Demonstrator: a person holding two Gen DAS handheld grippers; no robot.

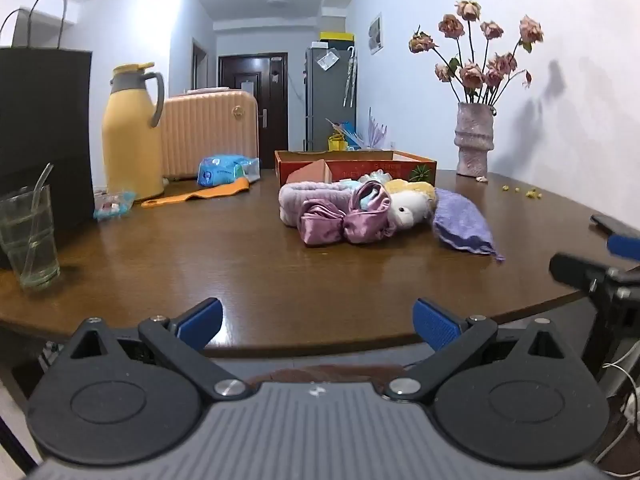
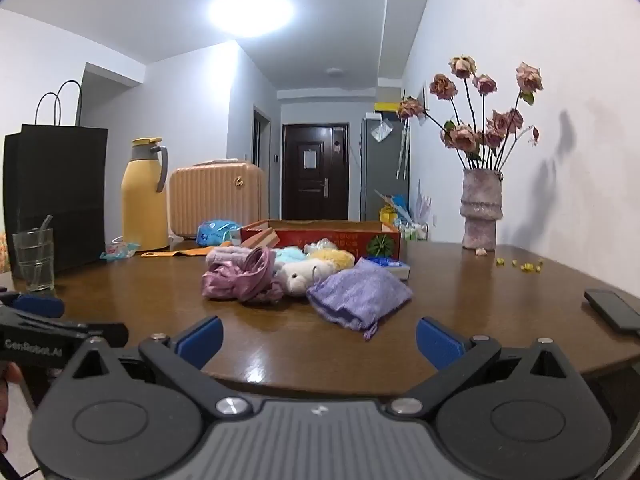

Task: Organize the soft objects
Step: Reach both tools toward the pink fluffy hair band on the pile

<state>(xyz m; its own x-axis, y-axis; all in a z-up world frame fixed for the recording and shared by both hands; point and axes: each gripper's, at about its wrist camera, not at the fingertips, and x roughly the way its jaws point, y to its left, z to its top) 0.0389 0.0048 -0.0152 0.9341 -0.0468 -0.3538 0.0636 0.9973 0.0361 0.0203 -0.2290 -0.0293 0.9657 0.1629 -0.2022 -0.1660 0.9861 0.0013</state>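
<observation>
While both grippers' jaws gape empty, the soft pile (image 2: pixel 296 278) shows satin bow, white plush, lavender cloth

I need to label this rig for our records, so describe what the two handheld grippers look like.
Both match: the left gripper and the right gripper have ribbed grey bodies, black linkage arms with silver pivot bolts, round black side discs and blue textured finger pads. White lettering marks the left one's side, seen from the right wrist.

One red box (image 2: pixel 320 236), one vase (image 2: pixel 481 212), one yellow flask (image 2: pixel 144 200) and one glass (image 2: pixel 34 260) stand here. One purple cloth (image 2: pixel 360 296), one white plush toy (image 2: pixel 304 276), one phone (image 2: pixel 612 308).
</observation>
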